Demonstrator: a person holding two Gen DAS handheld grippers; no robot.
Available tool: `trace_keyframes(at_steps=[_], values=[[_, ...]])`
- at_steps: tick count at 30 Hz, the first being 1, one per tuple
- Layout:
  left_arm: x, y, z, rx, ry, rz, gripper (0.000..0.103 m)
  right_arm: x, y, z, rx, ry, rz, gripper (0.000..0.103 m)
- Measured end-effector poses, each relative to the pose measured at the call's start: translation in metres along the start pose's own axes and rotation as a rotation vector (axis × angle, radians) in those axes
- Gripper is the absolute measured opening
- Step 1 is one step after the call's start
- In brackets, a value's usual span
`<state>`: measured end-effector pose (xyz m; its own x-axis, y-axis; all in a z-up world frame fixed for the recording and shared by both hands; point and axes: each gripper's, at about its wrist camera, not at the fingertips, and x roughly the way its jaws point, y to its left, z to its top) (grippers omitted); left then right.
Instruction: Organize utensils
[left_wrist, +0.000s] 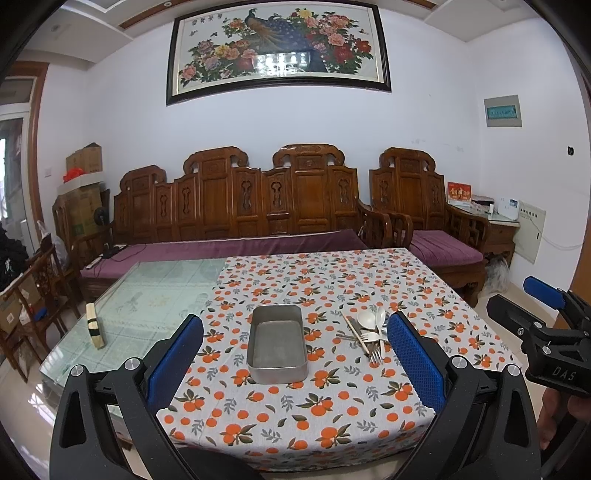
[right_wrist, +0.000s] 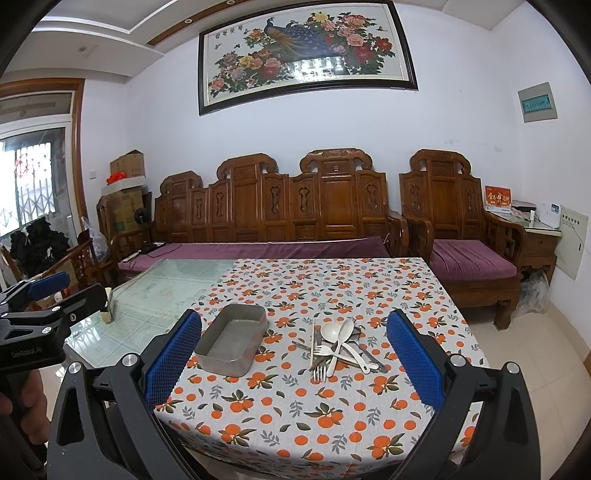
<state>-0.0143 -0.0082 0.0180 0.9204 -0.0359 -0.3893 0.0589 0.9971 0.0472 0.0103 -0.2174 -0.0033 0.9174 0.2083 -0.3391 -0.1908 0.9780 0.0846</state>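
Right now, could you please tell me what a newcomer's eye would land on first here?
Probably the orange-print tablecloth, with an empty metal tray at its middle and a heap of utensils just right of the tray. Above the carved wooden sofa hangs a large peacock painting.

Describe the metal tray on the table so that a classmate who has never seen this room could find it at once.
Find the table with the orange-fruit patterned tablecloth in front of the carved wooden sofa. On the cloth sits a rectangular grey metal tray with rounded corners, empty. It lies left of the heap of white plastic spoons, metal forks and chopsticks, the only container there.
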Motion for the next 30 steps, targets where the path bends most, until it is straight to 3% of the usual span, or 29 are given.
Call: trace_keyframes(at_steps=[11,21,30], values=[[0.021,0.003,-0.011,-0.007,0.05,-0.012,0.097,0.015,-0.007,-0.01,0.015,0.033,-0.004,0.101],[0.062,-0.002,-0.022,0.008,0.116,-0.072,0.097,0.05,-0.025,-0.027,0.033,0.102,0.001,0.101],[0.111,-0.016,-0.029,0.043,0.161,-0.122,0.097,0.094,-0.051,-0.042,0.043,0.171,-0.018,0.091]])
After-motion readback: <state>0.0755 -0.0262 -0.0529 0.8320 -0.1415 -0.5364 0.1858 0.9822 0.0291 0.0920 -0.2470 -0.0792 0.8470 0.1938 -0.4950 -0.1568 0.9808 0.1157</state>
